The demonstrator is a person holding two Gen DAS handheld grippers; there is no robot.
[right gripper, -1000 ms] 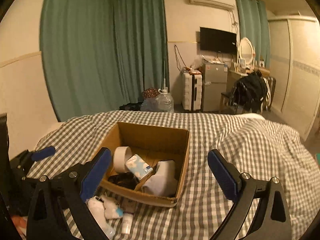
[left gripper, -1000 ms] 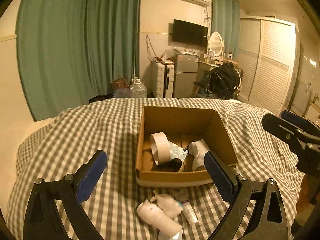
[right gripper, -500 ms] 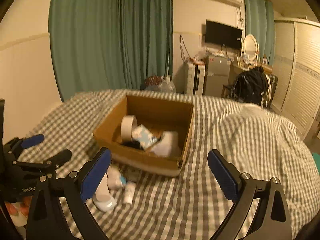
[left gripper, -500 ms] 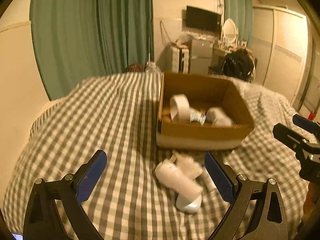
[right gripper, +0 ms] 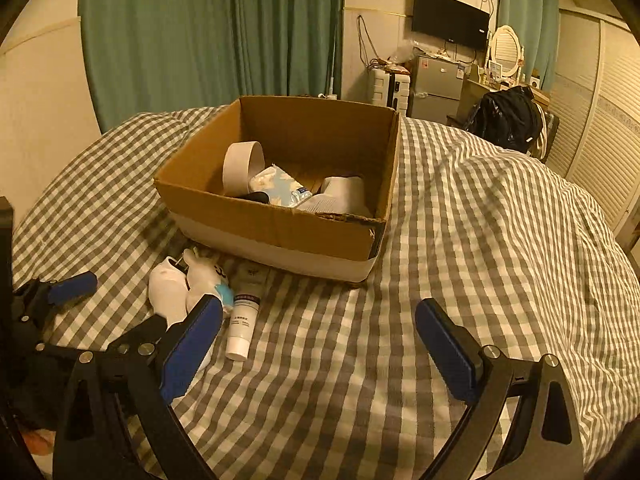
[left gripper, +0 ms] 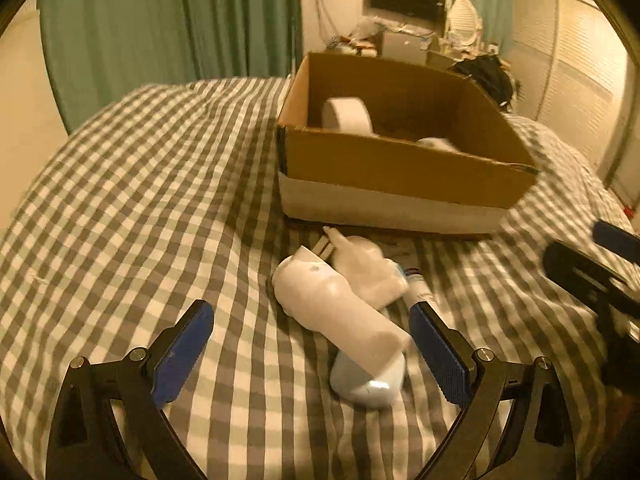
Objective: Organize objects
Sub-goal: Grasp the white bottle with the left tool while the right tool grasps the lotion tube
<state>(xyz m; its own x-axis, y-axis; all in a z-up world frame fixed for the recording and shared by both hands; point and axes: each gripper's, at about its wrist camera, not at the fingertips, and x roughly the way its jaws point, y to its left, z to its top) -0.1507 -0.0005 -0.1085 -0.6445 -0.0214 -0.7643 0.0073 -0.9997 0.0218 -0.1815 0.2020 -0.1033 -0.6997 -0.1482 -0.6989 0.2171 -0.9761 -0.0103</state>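
An open cardboard box (left gripper: 400,164) (right gripper: 280,228) stands on the checked bedspread. It holds a tape roll (right gripper: 242,166), a blue tissue pack (right gripper: 278,188) and a white item (right gripper: 340,194). In front of the box lie a white bottle (left gripper: 340,308) (right gripper: 168,296), a white pouch (left gripper: 368,268) and a small tube (right gripper: 243,320). My left gripper (left gripper: 310,354) is open, low over the white bottle, which lies between its fingers. My right gripper (right gripper: 318,354) is open and empty over bare bedspread to the right of the tube.
The checked bedspread (right gripper: 480,240) bulges at the right. Green curtains (right gripper: 200,32), a fridge (right gripper: 436,84), a wall TV (right gripper: 450,20) and a chair with a black bag (right gripper: 508,120) stand beyond the bed.
My left gripper has dropped and moved forward toward the white bottle in front of the box. My right gripper has also lowered toward the bed. Both stay open.
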